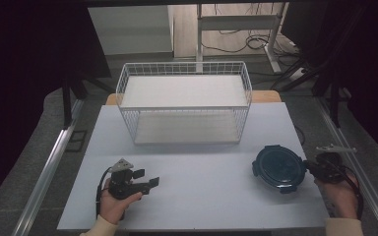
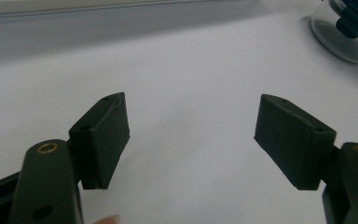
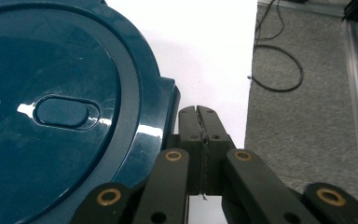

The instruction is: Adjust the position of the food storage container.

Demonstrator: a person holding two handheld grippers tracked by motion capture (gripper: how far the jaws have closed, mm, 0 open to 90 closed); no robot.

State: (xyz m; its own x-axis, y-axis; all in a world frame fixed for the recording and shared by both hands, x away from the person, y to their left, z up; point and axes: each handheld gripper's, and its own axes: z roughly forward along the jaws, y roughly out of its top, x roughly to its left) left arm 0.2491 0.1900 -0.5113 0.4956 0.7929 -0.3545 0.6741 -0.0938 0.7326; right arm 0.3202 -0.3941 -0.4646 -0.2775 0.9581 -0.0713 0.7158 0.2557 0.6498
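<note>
A round container with a dark blue clip-on lid (image 1: 278, 167) stands on the white table (image 1: 202, 196) at the right. My right gripper (image 1: 309, 169) lies just right of it, shut with nothing between its jaws. In the right gripper view the closed tips (image 3: 198, 112) sit beside a latch tab (image 3: 167, 105) at the rim of the lid (image 3: 51, 116). My left gripper (image 1: 146, 178) rests low over the table at the front left, held in a hand, open and empty. In the left gripper view its jaws (image 2: 191, 135) frame bare table, with the clear-walled container (image 2: 347, 32) far off at the upper right.
A white two-level wire basket (image 1: 184, 105) stands at the back middle of the table. The table's right edge runs close to the right hand, with grey floor, a cable loop (image 3: 277, 70) and a metal rail (image 1: 359, 172) beyond it.
</note>
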